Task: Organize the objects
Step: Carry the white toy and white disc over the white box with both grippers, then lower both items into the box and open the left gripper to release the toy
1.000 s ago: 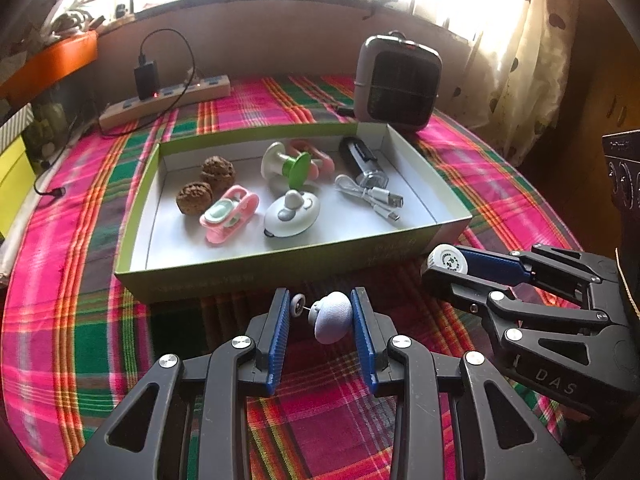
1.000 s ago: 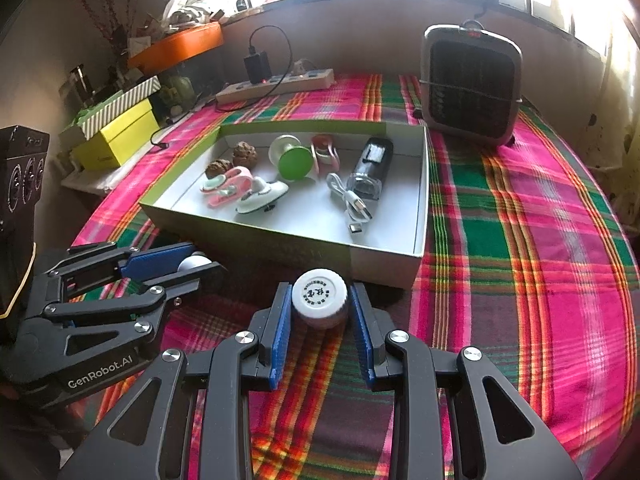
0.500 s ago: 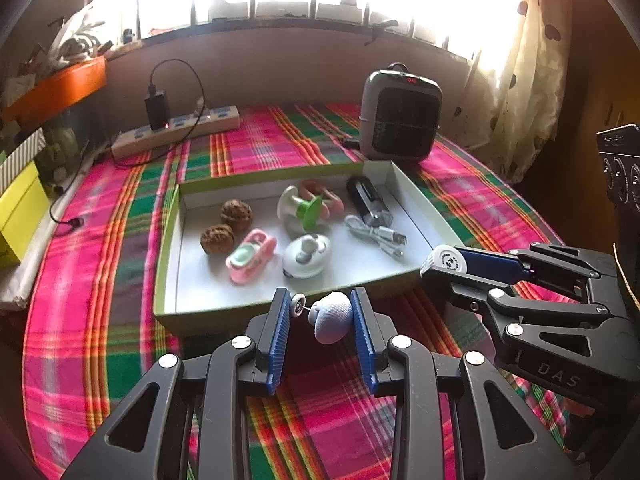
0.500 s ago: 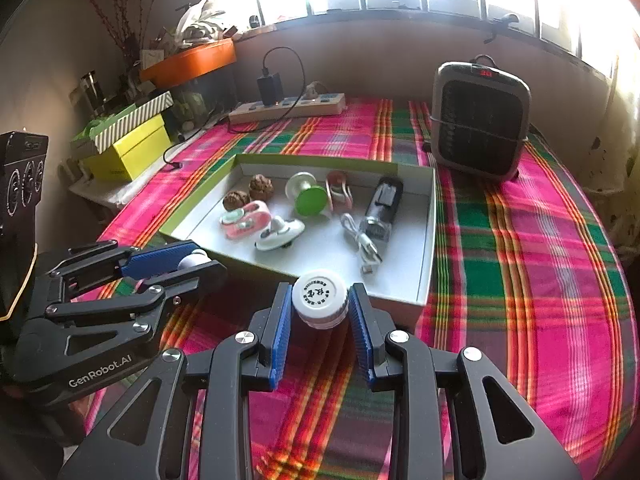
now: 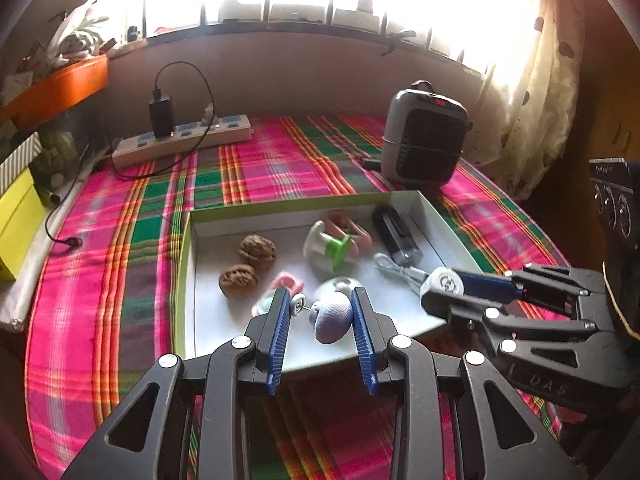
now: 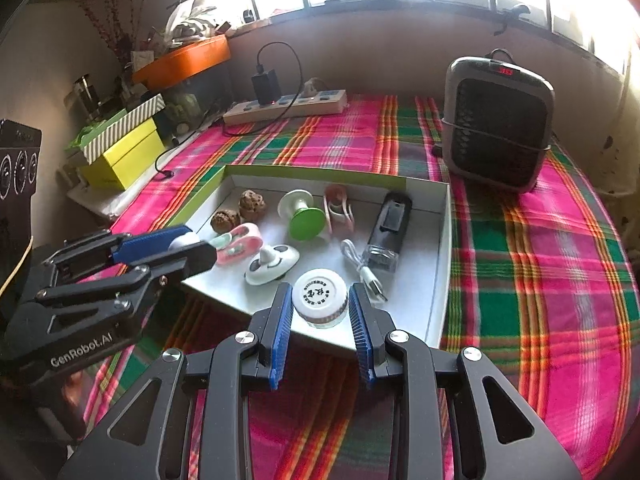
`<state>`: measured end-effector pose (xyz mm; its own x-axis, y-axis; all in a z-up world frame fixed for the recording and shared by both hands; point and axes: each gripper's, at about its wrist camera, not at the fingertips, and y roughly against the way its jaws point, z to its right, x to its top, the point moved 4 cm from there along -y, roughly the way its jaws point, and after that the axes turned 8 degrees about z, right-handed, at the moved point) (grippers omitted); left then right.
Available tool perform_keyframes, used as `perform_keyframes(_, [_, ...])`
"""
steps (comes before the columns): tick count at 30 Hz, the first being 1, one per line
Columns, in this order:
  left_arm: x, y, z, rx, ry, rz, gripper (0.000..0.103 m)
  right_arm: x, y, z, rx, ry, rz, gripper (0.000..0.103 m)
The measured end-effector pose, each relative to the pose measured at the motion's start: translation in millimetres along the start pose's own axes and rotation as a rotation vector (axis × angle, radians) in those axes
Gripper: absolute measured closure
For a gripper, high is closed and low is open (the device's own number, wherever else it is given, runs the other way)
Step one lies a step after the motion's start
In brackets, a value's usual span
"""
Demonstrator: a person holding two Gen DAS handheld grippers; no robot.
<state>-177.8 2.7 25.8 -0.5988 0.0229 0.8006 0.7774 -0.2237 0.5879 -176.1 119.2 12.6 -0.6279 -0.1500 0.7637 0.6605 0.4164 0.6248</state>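
My left gripper (image 5: pixel 320 312) is shut on a small pale lilac gadget (image 5: pixel 332 320) with a little wheel, held above the near edge of the green-rimmed white box (image 5: pixel 188 264). My right gripper (image 6: pixel 320 308) is shut on a white-lidded small jar (image 6: pixel 319 298), held over the box's (image 6: pixel 446 240) near side. The box holds two walnuts (image 5: pixel 248 264), a pink clip (image 6: pixel 240 242), a white panda-faced gadget (image 6: pixel 272 266), a green-and-white spool (image 6: pixel 302 214), a black device (image 6: pixel 390 232) and a white cable (image 6: pixel 366 268). Each gripper shows in the other's view (image 5: pixel 444 286) (image 6: pixel 192 246).
A plaid cloth (image 6: pixel 540 280) covers the round table. A grey heater (image 6: pixel 498 124) stands behind the box at the right. A power strip with a black charger (image 5: pixel 180 136) lies at the back. Yellow and striped boxes (image 6: pixel 124 144) sit at the left edge.
Both grippers have risen and moved forward with their objects; they now hang over the box's near side instead of in front of it.
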Motion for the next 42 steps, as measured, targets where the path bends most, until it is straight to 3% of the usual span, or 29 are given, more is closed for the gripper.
perform_keyframes(18, [14,-37,-26,0.034,0.016,-0.024,0.074,-2,-38,5,0.001,0.031,-0.085,0.073])
perform_keyframes(42, [11,-72,-12,0.029,-0.043,-0.085,0.074,0,-43,3,-0.037,0.097,-0.077,0.073])
